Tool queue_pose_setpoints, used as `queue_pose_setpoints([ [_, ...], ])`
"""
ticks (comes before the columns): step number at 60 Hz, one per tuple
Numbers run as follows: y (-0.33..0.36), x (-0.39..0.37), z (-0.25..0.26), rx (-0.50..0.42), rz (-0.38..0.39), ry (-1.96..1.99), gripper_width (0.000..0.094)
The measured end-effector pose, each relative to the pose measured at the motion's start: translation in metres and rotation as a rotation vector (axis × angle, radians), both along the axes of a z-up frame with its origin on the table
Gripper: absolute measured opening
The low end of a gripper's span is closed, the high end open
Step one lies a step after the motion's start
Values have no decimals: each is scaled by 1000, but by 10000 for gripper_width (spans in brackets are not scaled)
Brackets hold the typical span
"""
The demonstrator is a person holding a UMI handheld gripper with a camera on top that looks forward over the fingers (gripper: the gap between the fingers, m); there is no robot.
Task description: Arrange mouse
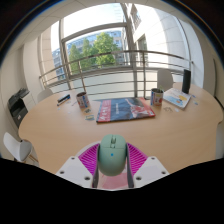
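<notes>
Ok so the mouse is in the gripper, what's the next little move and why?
Probably carry the mouse forward toward the mat and lower it there. The gripper appears shut on it, raised above the table, with the mat straight ahead and bare.

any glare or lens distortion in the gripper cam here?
Gripper view: strong fisheye, so the table edge and window frames bow; daylight from the window is bright but not blown out; the mouse in the gripper stays readable, no glare.
</notes>
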State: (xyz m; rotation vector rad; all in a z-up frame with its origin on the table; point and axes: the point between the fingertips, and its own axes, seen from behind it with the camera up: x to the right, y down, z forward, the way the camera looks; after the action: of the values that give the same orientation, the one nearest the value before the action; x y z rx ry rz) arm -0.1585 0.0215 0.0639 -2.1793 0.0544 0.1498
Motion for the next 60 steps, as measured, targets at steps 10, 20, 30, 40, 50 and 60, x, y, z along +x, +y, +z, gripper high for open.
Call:
queue_pose_setpoints([
  [10, 2, -15, -61, -90, -12, -30, 417],
  [20, -3, -12, -63, -94, -44, -59, 617],
  [30, -32, -10, -25, -71, -62, -94, 848],
  [40, -85, -14, 37, -38, -73, -151, 849],
  [50, -142, -21, 87, -2, -84, -165, 849],
  [60, -196, -25, 113, 23, -90, -171, 845],
])
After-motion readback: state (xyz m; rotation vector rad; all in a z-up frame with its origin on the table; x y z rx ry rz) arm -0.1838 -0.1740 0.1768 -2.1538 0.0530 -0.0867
